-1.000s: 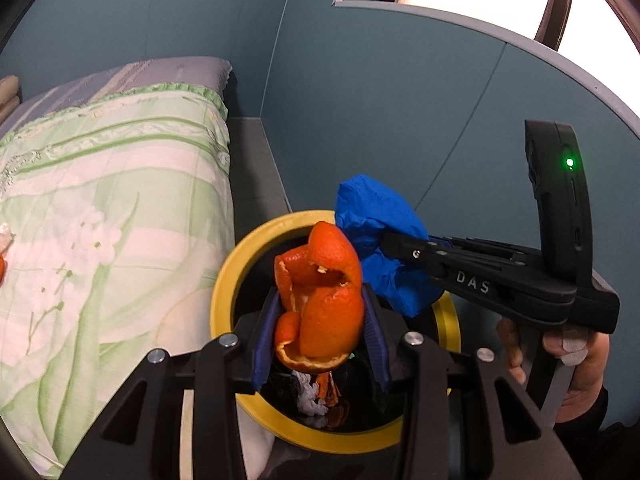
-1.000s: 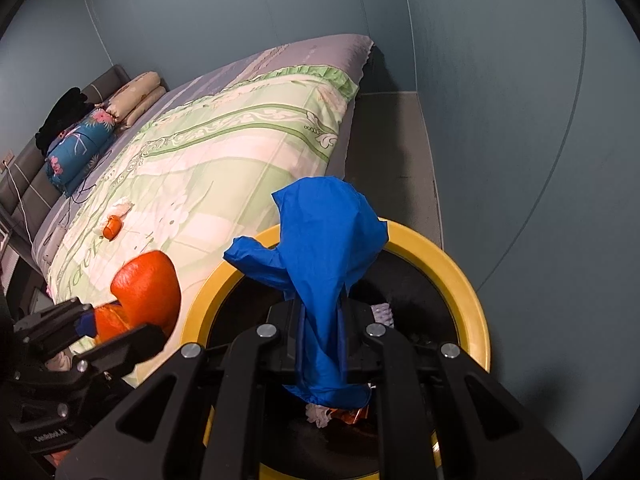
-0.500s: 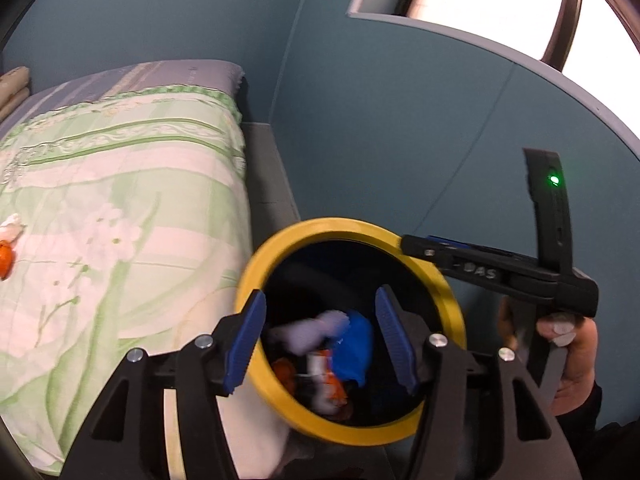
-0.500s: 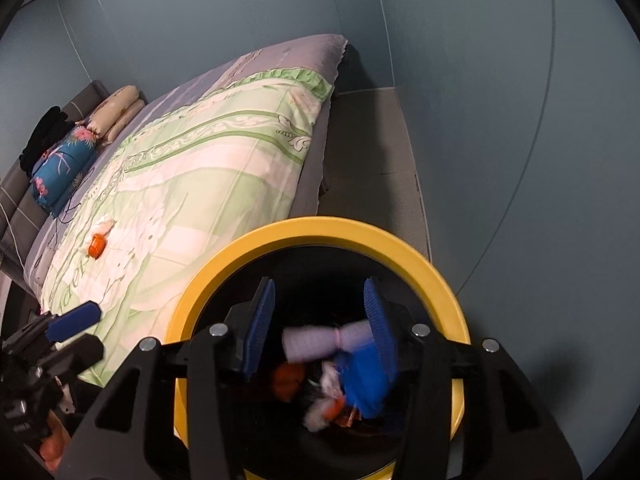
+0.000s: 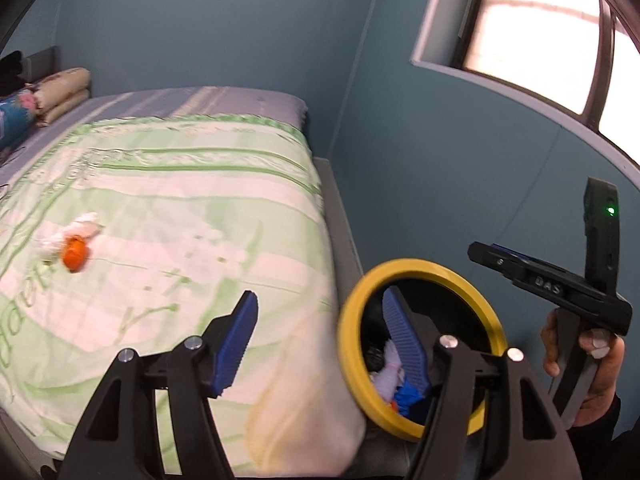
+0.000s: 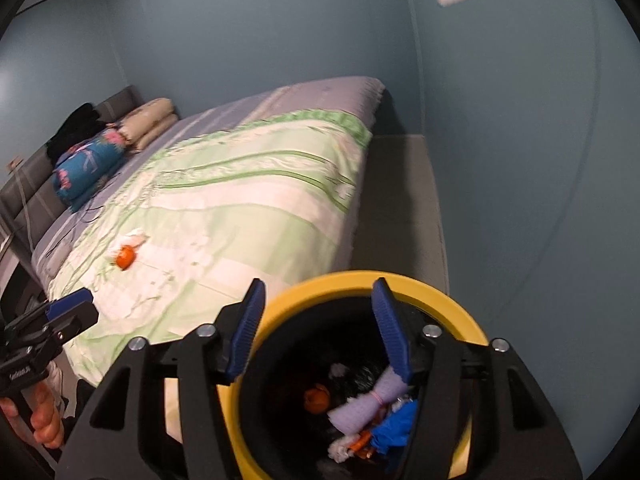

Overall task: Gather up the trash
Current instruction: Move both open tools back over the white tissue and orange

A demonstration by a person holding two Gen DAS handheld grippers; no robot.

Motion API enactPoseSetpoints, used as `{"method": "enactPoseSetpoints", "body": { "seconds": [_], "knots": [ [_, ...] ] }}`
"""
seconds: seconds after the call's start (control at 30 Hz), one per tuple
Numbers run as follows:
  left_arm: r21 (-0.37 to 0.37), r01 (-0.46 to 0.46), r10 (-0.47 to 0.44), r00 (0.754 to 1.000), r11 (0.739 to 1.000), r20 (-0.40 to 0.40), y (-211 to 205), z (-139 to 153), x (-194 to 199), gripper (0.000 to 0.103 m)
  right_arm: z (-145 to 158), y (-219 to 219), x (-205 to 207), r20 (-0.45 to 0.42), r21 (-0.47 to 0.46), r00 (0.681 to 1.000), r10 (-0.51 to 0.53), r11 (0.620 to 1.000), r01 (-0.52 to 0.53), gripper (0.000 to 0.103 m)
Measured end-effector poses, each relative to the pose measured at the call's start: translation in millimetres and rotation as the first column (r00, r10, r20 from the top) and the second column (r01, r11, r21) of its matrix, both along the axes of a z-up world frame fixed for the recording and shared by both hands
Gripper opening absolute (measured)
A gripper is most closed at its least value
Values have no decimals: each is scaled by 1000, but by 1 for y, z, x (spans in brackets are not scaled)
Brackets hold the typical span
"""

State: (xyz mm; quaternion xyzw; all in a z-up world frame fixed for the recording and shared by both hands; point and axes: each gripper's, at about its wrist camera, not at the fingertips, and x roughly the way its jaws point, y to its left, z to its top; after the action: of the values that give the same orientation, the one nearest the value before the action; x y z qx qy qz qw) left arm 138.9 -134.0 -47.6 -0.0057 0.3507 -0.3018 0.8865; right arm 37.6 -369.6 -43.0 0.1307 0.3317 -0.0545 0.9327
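A yellow-rimmed black trash bin (image 5: 400,270) (image 6: 360,280) stands on the floor beside the bed. Inside lie orange peel (image 6: 317,399), a blue wad (image 6: 394,426) and a rolled pale cloth (image 6: 368,402). On the green bedspread, another piece of orange peel (image 5: 75,255) (image 6: 125,258) rests against a crumpled white tissue (image 5: 82,226) (image 6: 136,237). My left gripper (image 5: 320,340) is open and empty, over the bed's edge beside the bin. My right gripper (image 6: 318,328) is open and empty above the bin; it also shows in the left wrist view (image 5: 492,256).
The bed (image 6: 248,200) fills the left, with folded pillows (image 6: 150,122) and a blue floral bundle (image 6: 84,164) at its head. Blue walls enclose the narrow grey floor strip (image 6: 400,208). A window (image 5: 532,36) sits upper right.
Both grippers released their loads: the orange peel and blue wad now lie in the bin. Both have opened and lifted; the left has swung left toward the bed.
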Motion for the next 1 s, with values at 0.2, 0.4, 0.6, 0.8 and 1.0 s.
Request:
{"method": "enactPoseSetpoints", "body": {
  "seconds": [0.2,0.4,0.6,0.8,1.0],
  "knots": [
    [-9,-95,95,994,995,46,40,11,6,69,20,39,15,67,-24,992,103,995,-101,63],
    [-6,-189,189,979,982,79,85,17,14,69,32,85,35,93,-62,972,217,975,-212,66],
    [10,-276,274,958,961,88,130,15,28,69,35,129,61,84,-79,944,319,946,-313,66],
    [53,-379,372,922,924,105,181,4,53,69,28,176,98,69,-79,907,416,908,-411,66],
    [83,-452,447,891,888,75,224,-15,88,69,11,217,142,13,-54,870,493,869,-492,66]
  ]
}}
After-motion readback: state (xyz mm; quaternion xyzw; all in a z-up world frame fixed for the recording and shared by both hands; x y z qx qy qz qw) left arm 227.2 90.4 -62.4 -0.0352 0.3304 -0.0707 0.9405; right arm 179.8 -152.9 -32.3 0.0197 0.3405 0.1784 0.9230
